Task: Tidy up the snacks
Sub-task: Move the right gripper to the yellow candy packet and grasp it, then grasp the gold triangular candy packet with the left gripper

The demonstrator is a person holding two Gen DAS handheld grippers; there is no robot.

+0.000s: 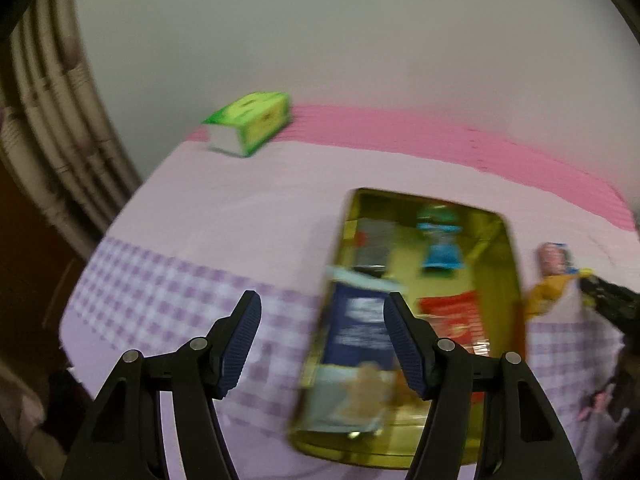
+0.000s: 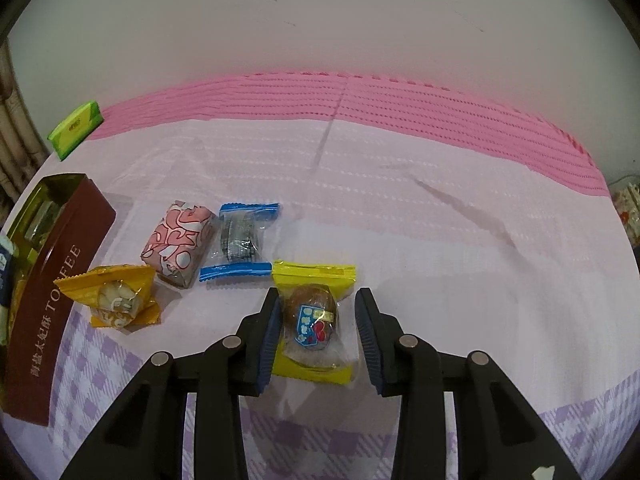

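Here the right tongs (image 2: 316, 334) straddle the yellow-wrapped snack (image 2: 314, 326), not yet pinching; left tongs (image 1: 322, 344) gape empty.

A table covered with a pale lilac cloth (image 2: 400, 216) that turns to a purple-and-white check near its front edge; a strip of pink ribbed mat (image 2: 400, 96) runs along the far side against the wall. Directly on the cloth, from the left: a green tissue pack (image 2: 76, 130) at the far corner; an open tin (image 2: 52, 280) with maroon walls and a gold inside; an orange-wrapped snack (image 2: 116, 300) just beside the tin; a pink-and-white patterned sweet (image 2: 178, 244); a clear packet with blue ends (image 2: 240, 240) beside it; and a yellow-edged packet (image 2: 312, 320) holding a brown sweet, nearest the front.
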